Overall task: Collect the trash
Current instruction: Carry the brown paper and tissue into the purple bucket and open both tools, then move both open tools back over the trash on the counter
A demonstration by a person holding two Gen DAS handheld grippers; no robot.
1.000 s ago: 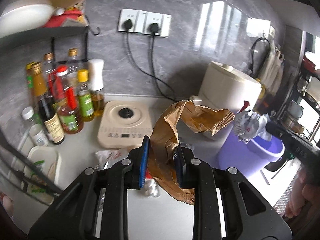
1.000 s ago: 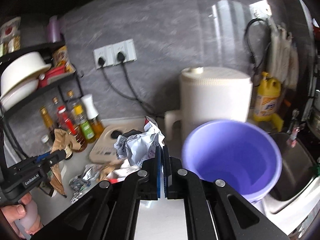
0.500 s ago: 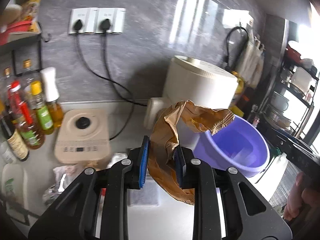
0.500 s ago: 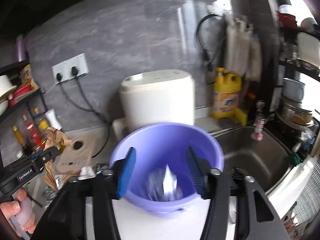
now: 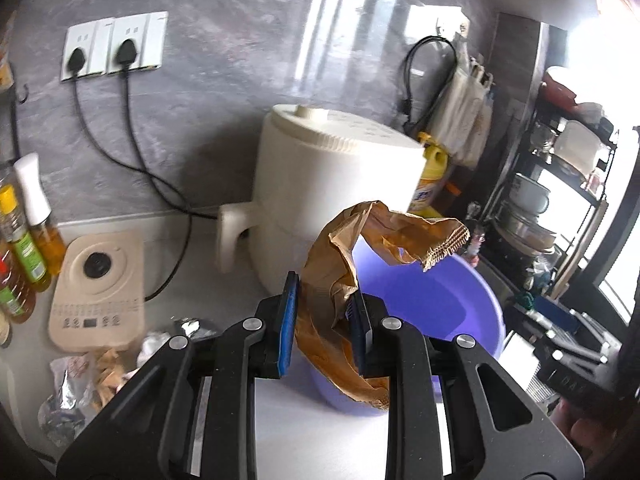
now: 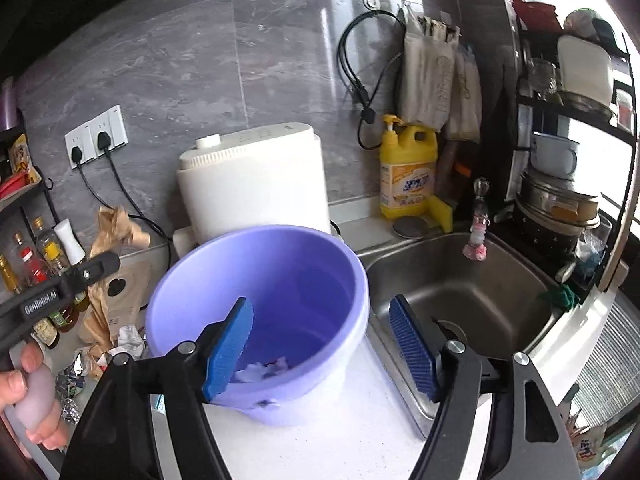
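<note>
My left gripper (image 5: 322,320) is shut on a crumpled brown paper bag (image 5: 340,276), which hangs just in front of the purple bucket (image 5: 452,300); the same brown paper bag (image 6: 116,232) shows left of the purple bucket (image 6: 192,292) in the right wrist view. My right gripper (image 6: 322,344) hovers over the bucket's near rim, its jaws opening with nothing between them. A crumpled white wrapper (image 6: 264,370) lies at the bucket's bottom. More scraps of trash (image 5: 92,368) lie on the counter to the left.
A white appliance (image 6: 252,180) stands behind the bucket. A steel sink (image 6: 460,292) lies to the right, with a yellow detergent bottle (image 6: 408,176) behind it. A beige cooker plate (image 5: 96,292) and oil bottles (image 5: 24,240) stand at left. A person's hand (image 6: 24,392) holds the left gripper's handle.
The right gripper opened and dropped the crumpled white wrapper into the bucket. The left gripper carried the brown bag rightward, up to the bucket.
</note>
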